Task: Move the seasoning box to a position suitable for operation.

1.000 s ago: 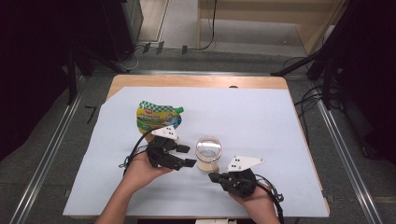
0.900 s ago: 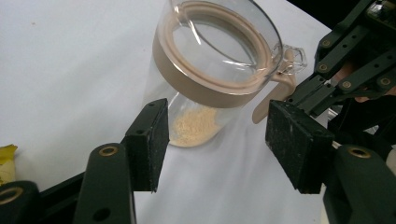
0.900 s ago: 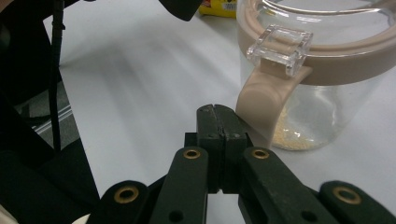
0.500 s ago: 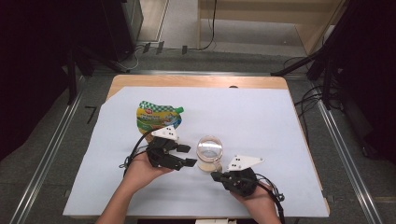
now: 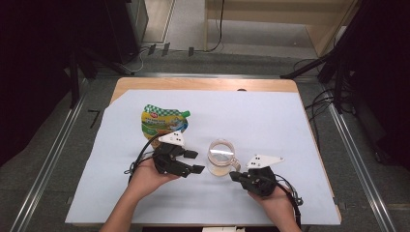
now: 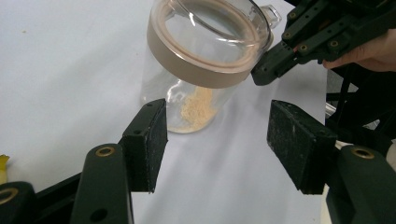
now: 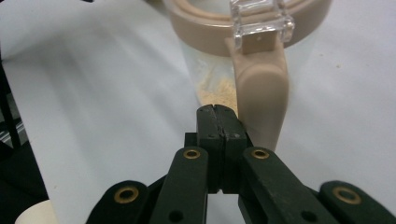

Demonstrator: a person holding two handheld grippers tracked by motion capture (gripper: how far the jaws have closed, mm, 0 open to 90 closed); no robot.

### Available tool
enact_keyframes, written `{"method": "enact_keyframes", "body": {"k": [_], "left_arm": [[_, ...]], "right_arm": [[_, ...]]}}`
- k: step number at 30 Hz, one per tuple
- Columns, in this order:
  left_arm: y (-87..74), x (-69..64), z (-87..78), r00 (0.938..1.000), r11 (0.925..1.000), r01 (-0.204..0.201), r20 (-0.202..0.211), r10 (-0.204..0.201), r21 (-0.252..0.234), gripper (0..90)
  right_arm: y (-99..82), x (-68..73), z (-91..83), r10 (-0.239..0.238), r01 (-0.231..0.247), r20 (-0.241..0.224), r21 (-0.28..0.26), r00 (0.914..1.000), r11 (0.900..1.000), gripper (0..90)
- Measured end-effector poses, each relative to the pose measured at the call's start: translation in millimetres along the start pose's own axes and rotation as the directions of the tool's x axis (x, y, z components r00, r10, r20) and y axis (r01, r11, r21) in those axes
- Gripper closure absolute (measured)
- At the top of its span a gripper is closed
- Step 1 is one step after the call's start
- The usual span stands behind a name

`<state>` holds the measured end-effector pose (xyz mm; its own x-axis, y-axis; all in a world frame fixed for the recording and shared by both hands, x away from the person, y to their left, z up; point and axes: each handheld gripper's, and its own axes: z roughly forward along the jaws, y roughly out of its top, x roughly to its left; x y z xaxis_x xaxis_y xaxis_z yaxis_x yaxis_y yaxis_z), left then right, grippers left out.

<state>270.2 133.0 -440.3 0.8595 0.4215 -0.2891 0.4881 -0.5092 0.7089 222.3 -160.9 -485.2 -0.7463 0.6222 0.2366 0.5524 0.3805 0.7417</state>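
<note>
Clear jar (image 5: 221, 158), tan lid, yellowish powder (image 6: 198, 106)

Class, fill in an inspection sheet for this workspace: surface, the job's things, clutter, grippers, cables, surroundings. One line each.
Surface: wooden table under a pale sheet.
Job's things: clear jar with tan lid rim and latch, upright, a little yellowish powder inside.
Clutter: green and yellow pouch lying behind the left gripper.
Grippers: left gripper open, its fingers short of the jar; right gripper shut, empty, tips at the jar's latch side.
Cables: black cable looping from the left gripper; more on the floor.
Surroundings: grey floor, metal rails, dark stands.
</note>
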Motion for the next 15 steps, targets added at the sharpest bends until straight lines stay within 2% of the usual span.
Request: {"method": "enact_keyframes", "body": {"k": [7,11,15], "left_arm": [[0.5,0.2,4.7,1.0000,0.9997,-0.008,0.004,0.007,0.023,39.3],[0.7,-0.4,6.7,0.9999,0.9998,-0.010,0.005,0.010,0.018,39.0],[1.5,-1.1,10.1,0.9991,0.9996,-0.019,0.038,0.018,0.020,42.3]], "right_arm": [[-1.6,-9.4,-2.3,0.026,-0.026,0.023,-0.006,0.9994,0.9997,90.0],[-1.8,-16.1,-4.0,0.034,-0.034,0.034,-0.005,0.9988,0.9994,90.0],[-1.5,-23.5,-5.9,0.053,-0.053,0.040,-0.012,0.9978,0.9985,90.0]]}}
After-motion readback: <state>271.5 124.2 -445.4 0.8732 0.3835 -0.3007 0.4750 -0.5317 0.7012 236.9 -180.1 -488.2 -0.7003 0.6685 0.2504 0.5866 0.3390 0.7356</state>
